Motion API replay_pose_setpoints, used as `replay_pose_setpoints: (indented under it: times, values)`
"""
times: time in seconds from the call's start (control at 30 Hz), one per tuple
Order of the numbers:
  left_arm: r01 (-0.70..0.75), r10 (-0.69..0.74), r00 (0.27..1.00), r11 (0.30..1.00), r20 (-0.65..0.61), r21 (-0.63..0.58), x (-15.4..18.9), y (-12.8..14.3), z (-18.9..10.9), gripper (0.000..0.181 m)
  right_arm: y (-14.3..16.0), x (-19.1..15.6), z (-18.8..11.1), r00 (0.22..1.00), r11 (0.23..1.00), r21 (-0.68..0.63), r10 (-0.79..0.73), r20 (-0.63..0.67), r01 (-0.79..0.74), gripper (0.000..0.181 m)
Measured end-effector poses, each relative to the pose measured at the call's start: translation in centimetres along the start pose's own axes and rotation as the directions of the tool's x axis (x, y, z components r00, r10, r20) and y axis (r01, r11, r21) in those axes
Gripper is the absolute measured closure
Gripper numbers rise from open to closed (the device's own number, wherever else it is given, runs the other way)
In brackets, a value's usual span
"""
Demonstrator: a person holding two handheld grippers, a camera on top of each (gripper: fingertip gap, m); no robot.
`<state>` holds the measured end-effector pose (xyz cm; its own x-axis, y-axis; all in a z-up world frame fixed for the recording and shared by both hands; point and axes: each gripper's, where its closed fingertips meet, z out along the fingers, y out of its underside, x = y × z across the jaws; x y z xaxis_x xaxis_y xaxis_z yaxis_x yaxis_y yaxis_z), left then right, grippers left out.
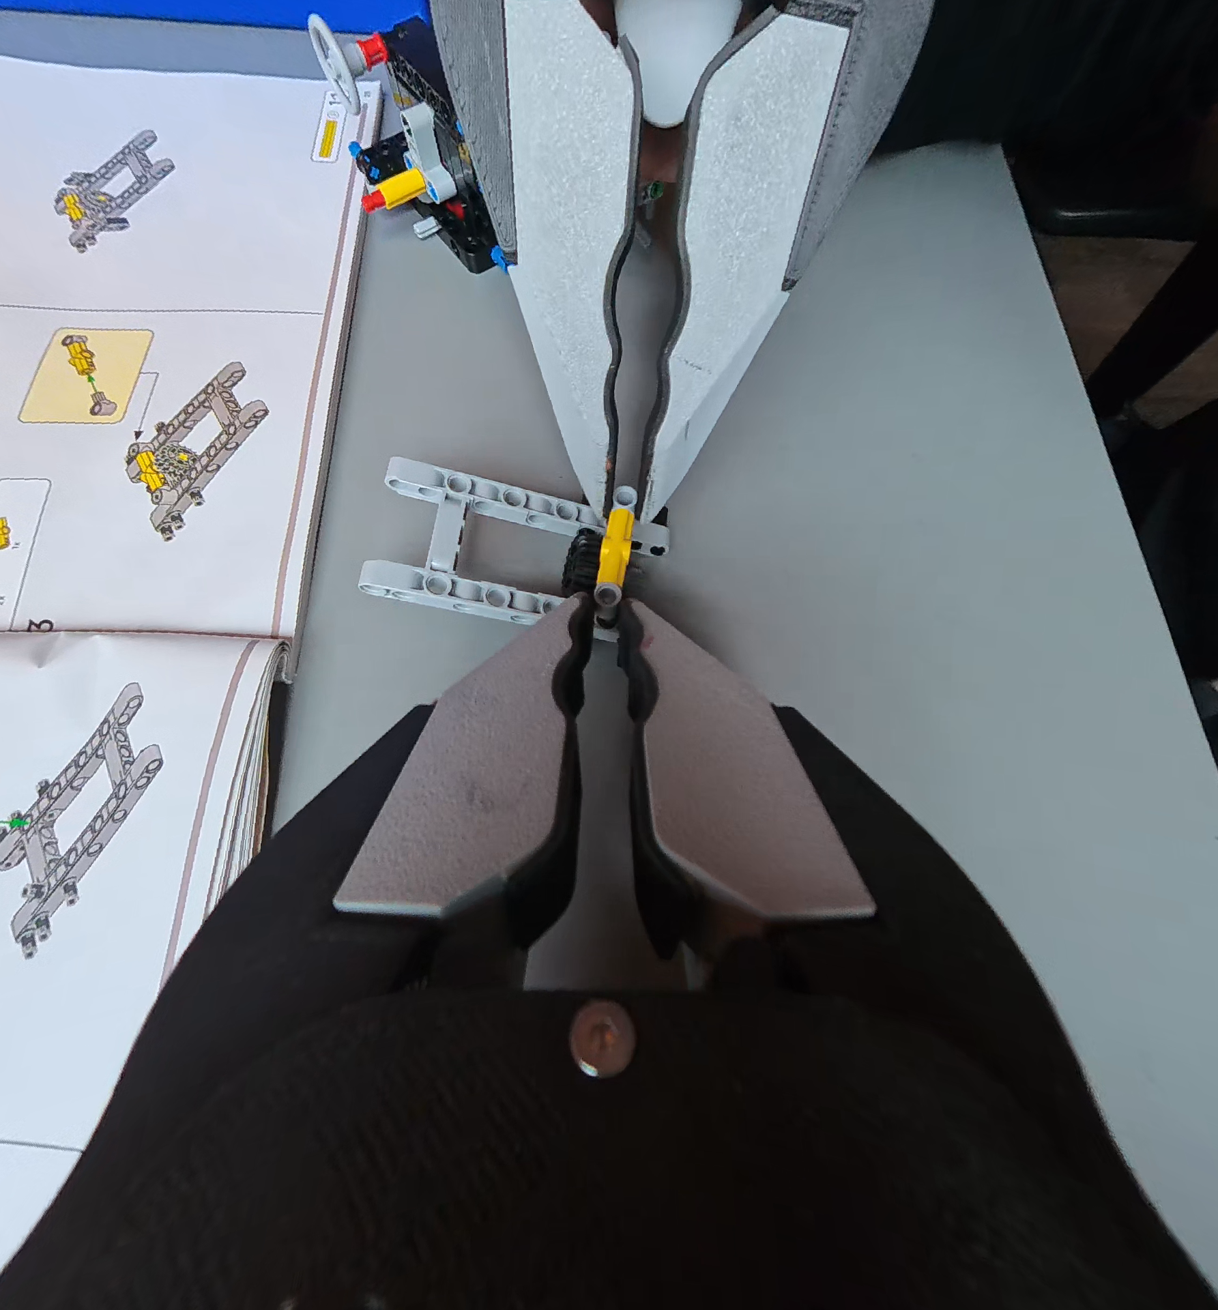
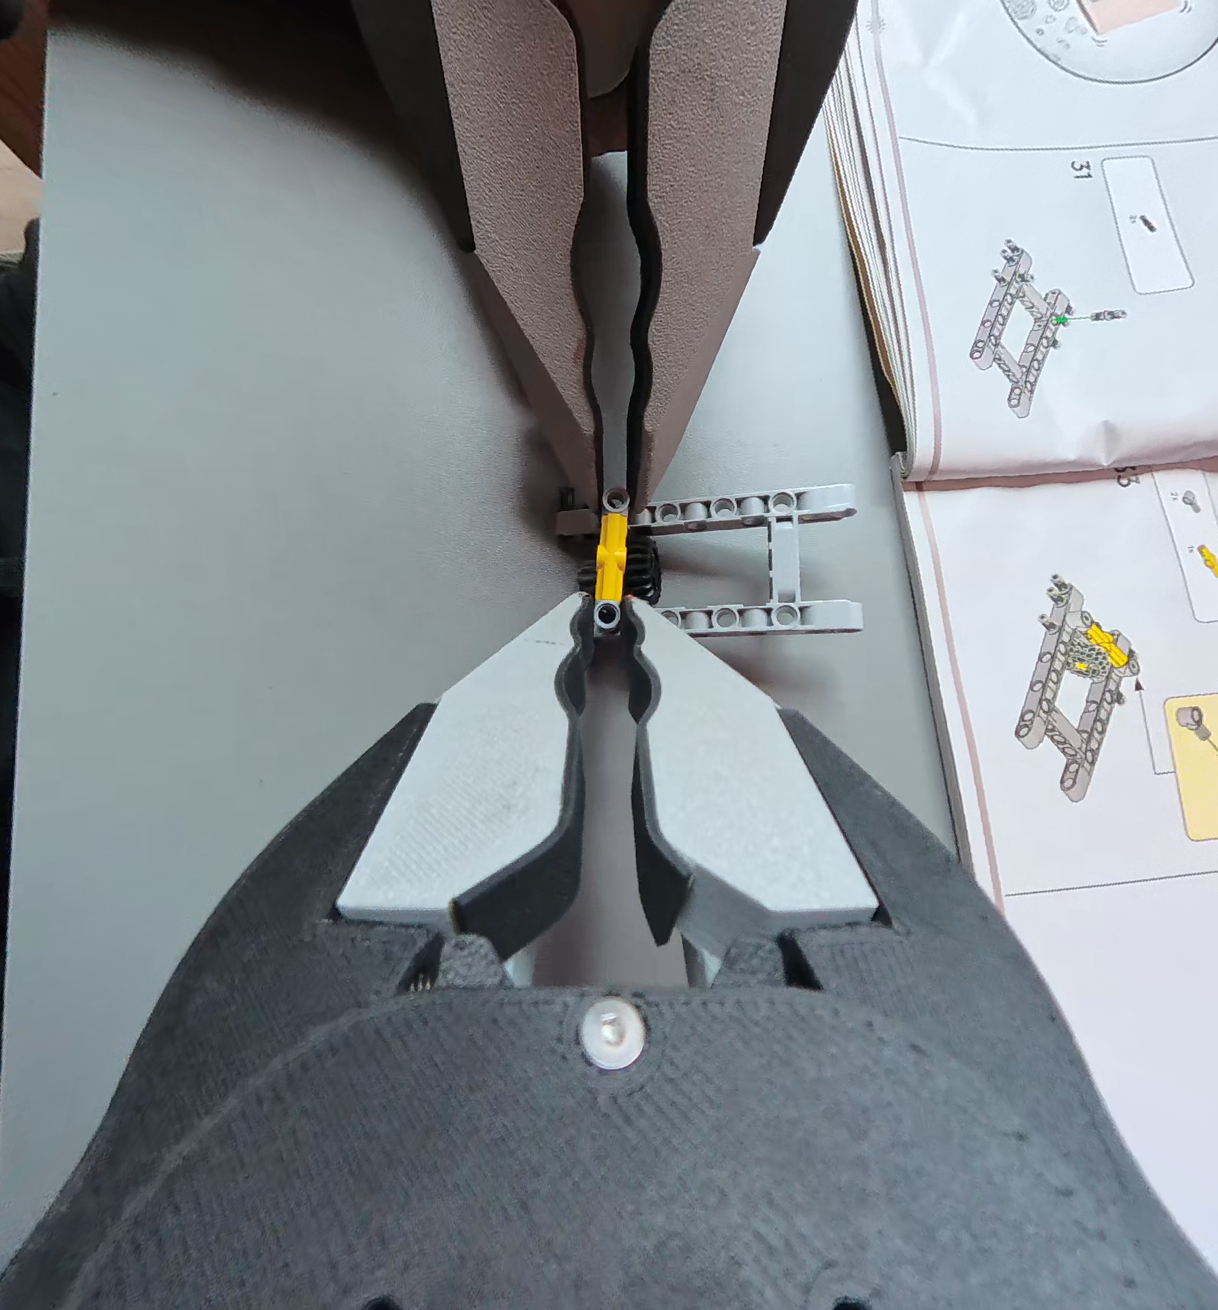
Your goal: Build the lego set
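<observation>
1. The left gripper [image 1: 604,615] pinches the near grey end piece [image 1: 607,594] of the yellow axle connector [image 1: 618,544]. The right gripper [image 2: 607,618] pinches the opposite grey end piece [image 2: 606,615]. Both are clenched tip to tip, with the connector spanning the open end of the grey beam frame [image 1: 482,546] on the bench [image 1: 875,638]. Uneven push from the two sides would likely skew the connector, so its ends miss the holes in the beams.

2. The grip on each grey piece is at the very fingertips. A small twist could pop a piece free and send it rolling over the bench.

3. The black gear [image 1: 581,563] sits just behind the connector. Pressing down crooked may jam it or knock it off its seat.

4. Nothing visible pins the frame. Sideways force could slide it toward the instruction booklet [image 1: 131,425].

5. The partly built black assembly [image 1: 436,170] beside the right gripper could be bumped if that gripper swings out.
</observation>
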<state>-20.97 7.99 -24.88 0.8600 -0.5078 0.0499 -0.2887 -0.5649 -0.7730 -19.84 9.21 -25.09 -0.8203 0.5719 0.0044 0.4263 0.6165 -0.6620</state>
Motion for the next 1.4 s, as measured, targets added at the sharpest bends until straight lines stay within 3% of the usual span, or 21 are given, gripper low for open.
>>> replay_pose_setpoints:
  times: [0.27,0.53,0.93,1.1,1.4]
  values:
    - [-0.108,0.108,0.993,0.994,0.054,0.013,0.62,0.2,-0.03,0.177,-0.07,-0.48,0.05,0.996,0.996,0.001,-0.087,-0.014,0.087,0.177]
    - [-0.115,0.113,0.992,0.993,0.053,0.029,0.54,0.26,0.0,0.177,-0.05,-0.44,0.07,0.996,0.996,-0.005,-0.088,-0.024,0.087,0.177]
    - [-0.192,0.189,0.977,0.981,0.101,0.016,0.5,0.34,0.05,0.177,0.1,-0.31,0.1,0.955,0.962,-0.121,-0.261,-0.141,0.245,0.177]
    - [-0.25,0.249,0.96,0.968,0.132,-0.003,0.5,0.36,0.08,0.177,0.4,-0.16,0.35,0.904,0.924,-0.164,-0.374,-0.206,0.345,0.177]
    - [-0.241,0.237,0.964,0.97,0.116,0.017,0.31,0.51,-0.07,0.177,0.07,-0.06,0.49,0.973,0.98,0.002,-0.195,-0.123,0.197,0.177]
